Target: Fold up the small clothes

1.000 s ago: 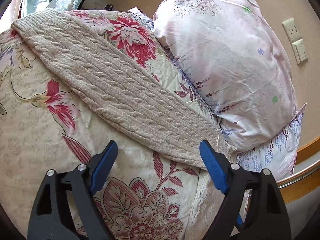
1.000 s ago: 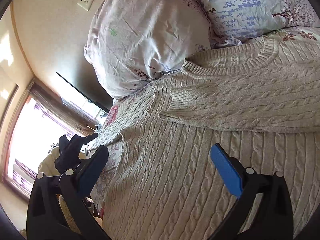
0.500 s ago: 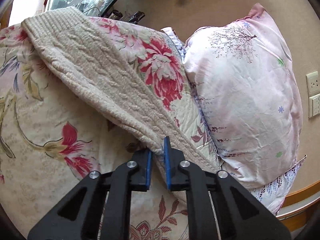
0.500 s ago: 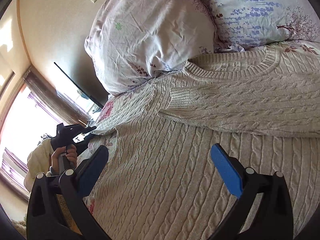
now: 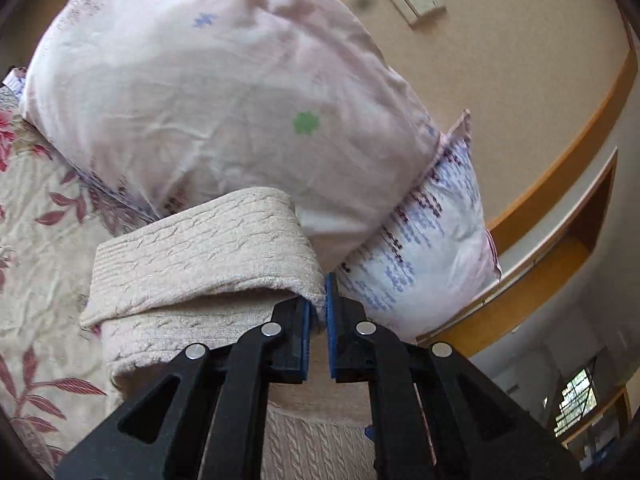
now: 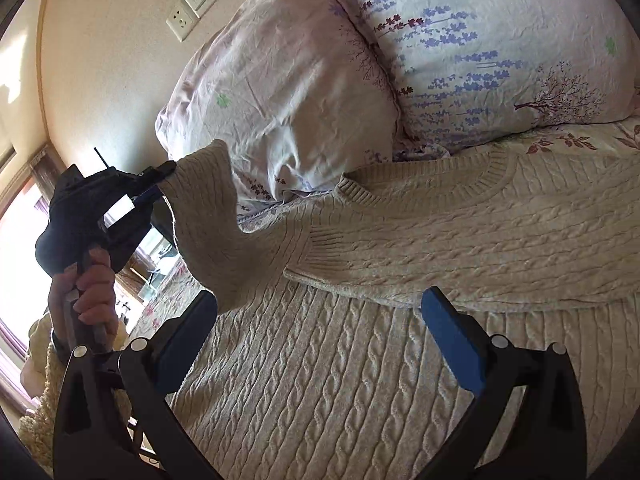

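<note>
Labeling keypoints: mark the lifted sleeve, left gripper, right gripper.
lifted sleeve [image 6: 208, 216], right wrist view, mid cable-knit cloth.
left gripper [image 5: 317, 300], left wrist view, between fingertips, shut on sleeve.
right gripper [image 6: 320, 312], right wrist view, between open fingertips.

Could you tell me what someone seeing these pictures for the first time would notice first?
Most likely the cream cable-knit sweater spread over the floral bedspread, one sleeve already folded across its chest. The other sleeve hangs lifted at the left, pinched in the shut left gripper, while the right gripper hovers open over the sweater's body. Behind them, two flowered pillows lean against the wall.
</note>
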`<control>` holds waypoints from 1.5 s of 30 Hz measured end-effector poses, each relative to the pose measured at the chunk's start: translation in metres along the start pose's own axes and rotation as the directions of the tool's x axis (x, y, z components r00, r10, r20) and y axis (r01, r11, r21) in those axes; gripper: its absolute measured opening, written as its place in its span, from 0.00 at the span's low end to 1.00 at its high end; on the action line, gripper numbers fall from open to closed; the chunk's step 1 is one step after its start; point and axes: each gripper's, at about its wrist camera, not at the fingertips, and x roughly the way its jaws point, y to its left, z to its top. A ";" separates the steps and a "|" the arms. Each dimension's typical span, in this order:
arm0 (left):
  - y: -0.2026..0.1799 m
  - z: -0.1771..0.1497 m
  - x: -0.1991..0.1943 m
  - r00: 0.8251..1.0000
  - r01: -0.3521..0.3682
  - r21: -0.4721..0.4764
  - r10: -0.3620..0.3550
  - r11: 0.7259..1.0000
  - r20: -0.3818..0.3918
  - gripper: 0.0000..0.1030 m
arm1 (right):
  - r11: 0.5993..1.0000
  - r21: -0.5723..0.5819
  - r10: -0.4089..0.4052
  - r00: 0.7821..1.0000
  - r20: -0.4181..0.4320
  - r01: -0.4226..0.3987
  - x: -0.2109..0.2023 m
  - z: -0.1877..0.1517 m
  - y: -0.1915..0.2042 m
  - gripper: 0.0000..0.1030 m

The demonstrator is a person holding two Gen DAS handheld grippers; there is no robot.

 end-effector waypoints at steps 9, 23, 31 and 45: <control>0.005 -0.104 0.099 0.934 -0.090 0.085 0.114 0.992 -0.340 0.16 | 0.989 0.140 -0.052 0.996 0.072 0.041 -0.014 0.010 -0.037 0.99; 0.071 -0.064 0.040 0.978 -0.179 -0.301 0.135 0.937 -0.162 0.58 | 0.985 0.163 -0.070 0.996 0.058 0.060 -0.013 0.007 -0.037 0.99; 0.055 -0.047 0.070 0.986 -0.137 -0.337 0.096 0.932 -0.135 0.00 | 0.983 0.177 -0.064 0.994 0.092 0.047 -0.023 0.009 -0.040 0.99; 0.051 -0.078 0.043 0.949 -0.253 -0.349 0.162 0.902 -0.270 0.31 | 0.976 0.213 -0.056 0.997 0.050 0.044 -0.018 0.009 -0.047 0.99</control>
